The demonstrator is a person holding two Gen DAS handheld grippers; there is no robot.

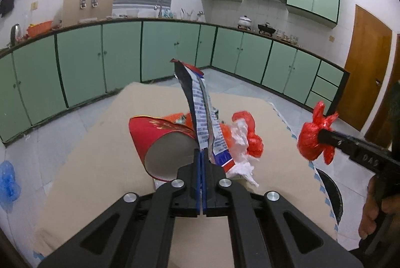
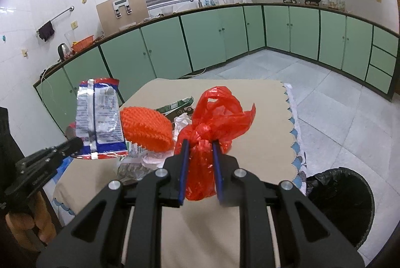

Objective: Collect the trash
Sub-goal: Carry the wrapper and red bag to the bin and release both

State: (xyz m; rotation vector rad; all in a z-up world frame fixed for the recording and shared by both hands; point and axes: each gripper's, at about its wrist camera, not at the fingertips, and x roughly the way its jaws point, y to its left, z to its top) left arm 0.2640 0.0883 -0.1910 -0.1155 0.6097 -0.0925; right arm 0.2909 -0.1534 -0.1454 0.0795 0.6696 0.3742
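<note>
Counter (image 2: 262, 118) covered in beige sheet, trash heap at centre. Black-lined bin (image 2: 350, 195) on floor, at 4 o'clock from right hand-held gripper (image 2: 200, 143), nearer that side. Right hand-held gripper pinches knotted red bag (image 2: 207, 133), lifted. Left hand-held gripper (image 1: 203, 150) pressed tight on snack wrapper (image 1: 200, 103), long axis upright, bin well apart at 3 o'clock.

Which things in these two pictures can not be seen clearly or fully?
- Black lined trash bin: in the right wrist view the right tool, holding the knotted red plastic bag, hides its near edge; its inside is too dark.
- Red paper cup: in the left wrist view the left tool, gripping the silver snack wrapper, hides its lower rim.
</note>
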